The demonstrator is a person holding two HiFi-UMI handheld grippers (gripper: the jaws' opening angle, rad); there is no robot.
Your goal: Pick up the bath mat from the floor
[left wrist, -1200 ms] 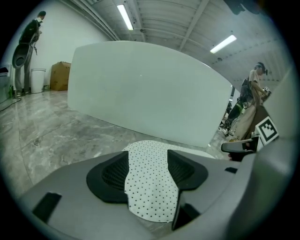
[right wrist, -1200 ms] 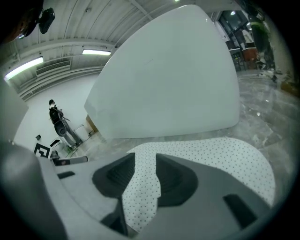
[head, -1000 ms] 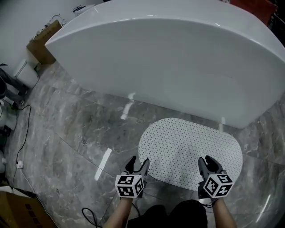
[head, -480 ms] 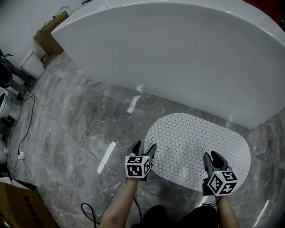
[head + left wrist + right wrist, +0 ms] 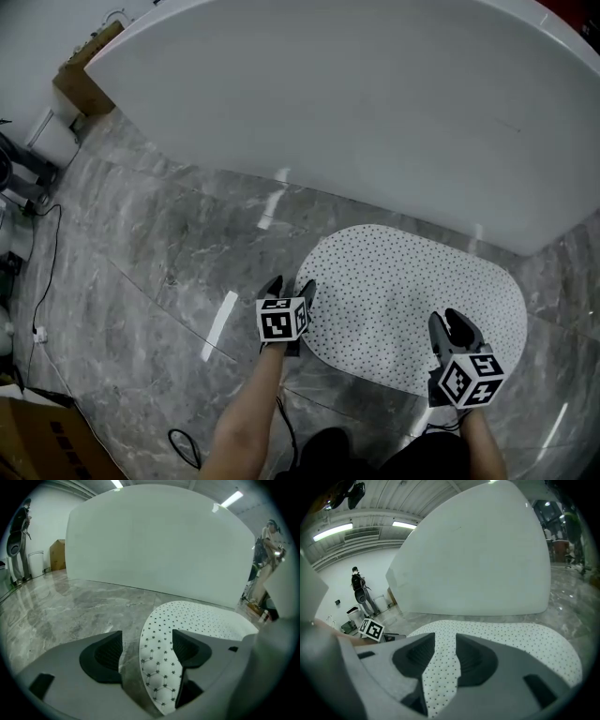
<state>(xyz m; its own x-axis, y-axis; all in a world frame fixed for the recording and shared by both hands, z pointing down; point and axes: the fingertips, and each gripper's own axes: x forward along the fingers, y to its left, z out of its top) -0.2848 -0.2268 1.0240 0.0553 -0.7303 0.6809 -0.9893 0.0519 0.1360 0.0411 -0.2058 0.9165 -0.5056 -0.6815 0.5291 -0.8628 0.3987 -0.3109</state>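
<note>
The bath mat [image 5: 412,300] is white with lots of little dark dots. It lies flat on the grey floor [image 5: 141,244], in the lower right of the head view, just in front of the big white bathtub [image 5: 356,103].

Your left gripper [image 5: 290,286] is low down at the mat's left end. In the left gripper view the fingers [image 5: 107,654] are spread wide, and they have just been opening. The round edge of the mat [image 5: 159,667] sits between them. It is close to the finger on the right side of that view, with bare floor showing by the other finger. They are not pinching it.

Your right gripper [image 5: 450,325] is over the near edge of the mat, at the lower right. In the right gripper view its fingers [image 5: 474,659] are a little way apart, and you can see the dotted mat [image 5: 511,639] through the gap. They are not squeezing it.

The bathtub fills the top of the head view. You only see its smooth outside wall, so you cannot tell what is in it.

A brown cardboard box [image 5: 86,75] stands at the upper left, past the end of the tub. You cannot see inside it. A thin black cable [image 5: 47,272] runs over the floor at the left edge.
</note>
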